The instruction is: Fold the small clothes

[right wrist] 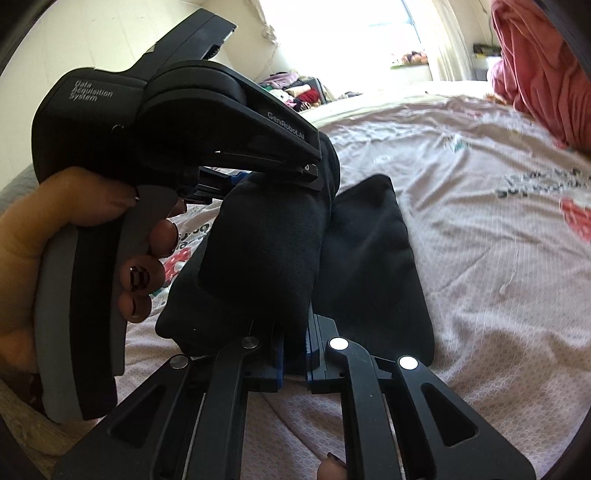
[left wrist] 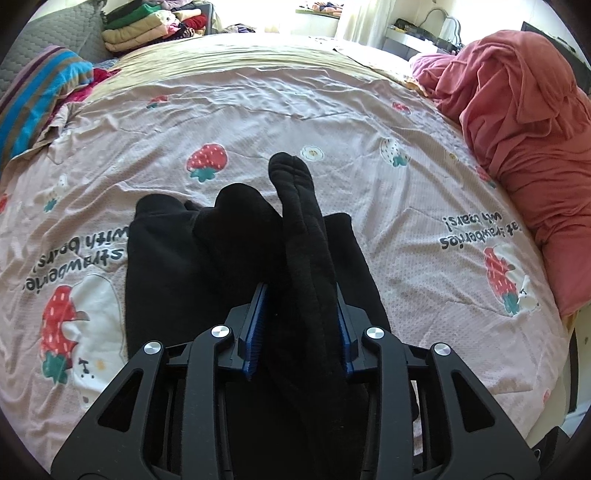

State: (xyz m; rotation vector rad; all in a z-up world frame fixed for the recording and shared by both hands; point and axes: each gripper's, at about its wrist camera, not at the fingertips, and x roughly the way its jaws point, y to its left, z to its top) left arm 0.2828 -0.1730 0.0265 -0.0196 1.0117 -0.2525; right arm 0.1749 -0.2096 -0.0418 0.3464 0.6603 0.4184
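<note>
A black fleece garment (left wrist: pixel 166 258) lies on the pink strawberry-print bedsheet (left wrist: pixel 295 110). A thick ribbed fold of it (left wrist: pixel 295 206) runs up between the blue pads of my left gripper (left wrist: pixel 301 291), which is closed on it. In the right wrist view the left gripper (right wrist: pixel 314 173) comes in from the upper left, held by a person's hand (right wrist: pixel 22 240), with a lifted part of the garment (right wrist: pixel 266 240) hanging from its tip. My right gripper (right wrist: pixel 295 332) is shut on the lower edge of that lifted part. The rest of the garment (right wrist: pixel 369 258) lies flat on the sheet.
A heap of coral-red cloth (left wrist: pixel 524 129) sits along the bed's right side. A stack of folded clothes (left wrist: pixel 140 26) and a blue-striped cloth (left wrist: pixel 37 85) lie at the far left. Bare sheet stretches beyond the garment toward the window.
</note>
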